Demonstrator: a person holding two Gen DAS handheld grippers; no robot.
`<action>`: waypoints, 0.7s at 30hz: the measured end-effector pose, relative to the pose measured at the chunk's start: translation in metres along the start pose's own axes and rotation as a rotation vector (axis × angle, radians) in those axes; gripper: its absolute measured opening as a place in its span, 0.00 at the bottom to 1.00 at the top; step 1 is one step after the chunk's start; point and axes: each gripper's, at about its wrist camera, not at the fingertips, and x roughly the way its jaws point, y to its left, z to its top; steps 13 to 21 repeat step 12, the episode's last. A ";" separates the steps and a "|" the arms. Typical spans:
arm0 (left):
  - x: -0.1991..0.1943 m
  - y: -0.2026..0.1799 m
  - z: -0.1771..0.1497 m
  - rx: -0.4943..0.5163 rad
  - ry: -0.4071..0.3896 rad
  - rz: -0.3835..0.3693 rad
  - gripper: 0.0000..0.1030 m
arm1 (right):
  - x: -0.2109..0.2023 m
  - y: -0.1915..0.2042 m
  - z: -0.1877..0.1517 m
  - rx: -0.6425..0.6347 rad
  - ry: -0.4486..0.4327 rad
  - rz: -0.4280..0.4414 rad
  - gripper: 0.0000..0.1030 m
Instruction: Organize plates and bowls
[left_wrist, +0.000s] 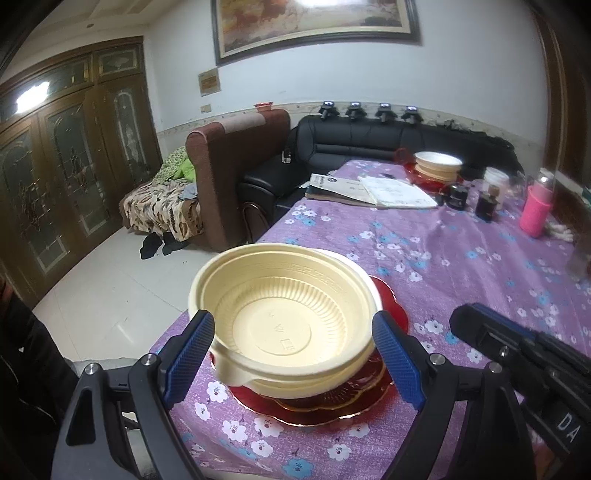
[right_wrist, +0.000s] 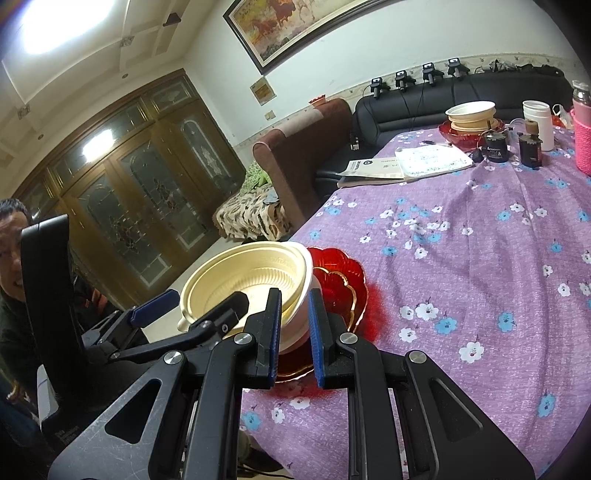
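Note:
A cream plastic bowl (left_wrist: 280, 314) sits tilted in a white bowl, stacked on an amber plate and a red scalloped plate (left_wrist: 391, 306) at the table's near corner. My left gripper (left_wrist: 293, 354) is open, its blue fingers either side of the bowl stack. My right gripper (right_wrist: 295, 332) has its jaws narrowly apart around the near rim of the bowls (right_wrist: 255, 280); I cannot tell if the pads touch it. The red plate (right_wrist: 343, 273) shows behind the bowls. A second stack of cream bowls on a red dish (left_wrist: 437, 164) stands at the far end, also in the right wrist view (right_wrist: 471, 114).
The table has a purple flowered cloth (left_wrist: 443, 266). Books and papers (left_wrist: 369, 190) lie at the far end with dark jars (left_wrist: 485, 205), a white container (right_wrist: 535, 122) and a pink bottle (left_wrist: 535, 208). A black sofa (left_wrist: 369, 136) stands behind. A person (right_wrist: 11, 251) is at left.

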 end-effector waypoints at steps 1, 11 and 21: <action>0.000 0.001 0.001 -0.002 -0.004 0.003 0.85 | 0.001 0.002 0.000 -0.003 0.002 0.001 0.14; -0.002 -0.006 0.007 -0.011 -0.051 0.012 0.85 | -0.001 0.004 0.003 -0.022 -0.002 -0.008 0.14; -0.001 -0.007 0.007 -0.008 -0.045 0.011 0.85 | -0.002 0.002 0.003 -0.014 -0.005 -0.007 0.14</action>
